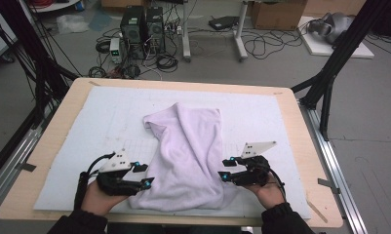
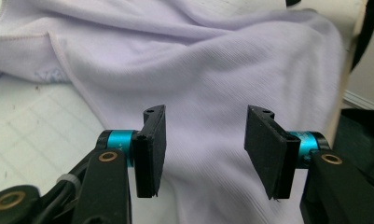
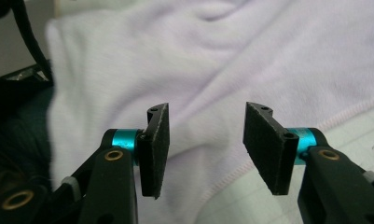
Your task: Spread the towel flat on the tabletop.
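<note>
A pale lilac garment (image 1: 190,156) lies rumpled along the middle of the white mat (image 1: 86,122), its near hem by the table's front edge. My left gripper (image 1: 146,174) sits at the cloth's near left edge, and its jaws stand open over the fabric (image 2: 208,93) with nothing between the pads. My right gripper (image 1: 224,169) is at the near right edge. Its jaws are open too, hovering above the cloth (image 3: 212,70) and its stitched hem (image 3: 250,163). Neither gripper holds the garment.
The mat covers a wooden tabletop (image 1: 307,161) whose front edge runs just behind my hands. On the floor beyond the table stand computer towers (image 1: 142,24) amid cables, plus black frame legs (image 1: 329,78) at the right.
</note>
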`<act>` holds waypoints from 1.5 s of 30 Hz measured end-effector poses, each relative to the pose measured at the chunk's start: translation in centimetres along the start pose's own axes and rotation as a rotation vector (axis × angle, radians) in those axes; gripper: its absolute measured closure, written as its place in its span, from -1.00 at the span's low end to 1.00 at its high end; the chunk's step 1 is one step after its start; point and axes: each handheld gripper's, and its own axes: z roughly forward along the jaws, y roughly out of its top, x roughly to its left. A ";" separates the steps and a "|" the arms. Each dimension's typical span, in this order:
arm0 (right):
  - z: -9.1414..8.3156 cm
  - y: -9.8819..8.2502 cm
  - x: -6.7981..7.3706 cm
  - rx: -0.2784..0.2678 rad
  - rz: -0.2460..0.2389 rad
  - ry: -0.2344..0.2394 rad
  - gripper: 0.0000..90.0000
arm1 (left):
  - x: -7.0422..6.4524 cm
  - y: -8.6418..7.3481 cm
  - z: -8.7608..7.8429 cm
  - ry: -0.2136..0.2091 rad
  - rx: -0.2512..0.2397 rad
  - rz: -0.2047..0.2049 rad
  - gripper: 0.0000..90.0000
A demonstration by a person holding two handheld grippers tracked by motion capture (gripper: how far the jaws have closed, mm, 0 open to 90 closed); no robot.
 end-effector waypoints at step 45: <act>-2.2 -1.8 3.5 0.037 0.002 0.000 0.45 | -1.4 -4.0 -3.6 0.006 0.064 -0.005 0.45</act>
